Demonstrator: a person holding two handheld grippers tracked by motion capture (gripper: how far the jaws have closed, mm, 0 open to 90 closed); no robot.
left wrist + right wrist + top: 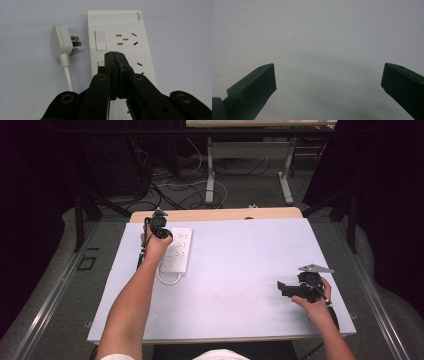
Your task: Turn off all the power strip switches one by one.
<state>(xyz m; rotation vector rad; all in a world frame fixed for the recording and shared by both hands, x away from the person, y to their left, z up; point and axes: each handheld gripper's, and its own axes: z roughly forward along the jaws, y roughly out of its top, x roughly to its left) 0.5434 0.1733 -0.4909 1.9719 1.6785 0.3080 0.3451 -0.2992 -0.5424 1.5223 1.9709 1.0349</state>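
A white power strip [177, 250] lies at the left of the white table; the left gripper view shows it [120, 30] with its rocker switch [100, 40] and several sockets. Its white plug [61, 42] lies unplugged beside it on a looped white cord [169, 280]. My left gripper [161, 227] hovers over the strip's far end; its jaws [115, 53] are pressed together with nothing between them, tips just below the switch. My right gripper [283, 288] rests low at the table's right, jaws [328, 77] wide apart over bare table.
The white table top [240, 270] has a wooden strip [215, 214] along its far edge. Beyond it are grey table legs [210, 175] and tangled cables [165, 185] on the floor. Dark curtains close in both sides.
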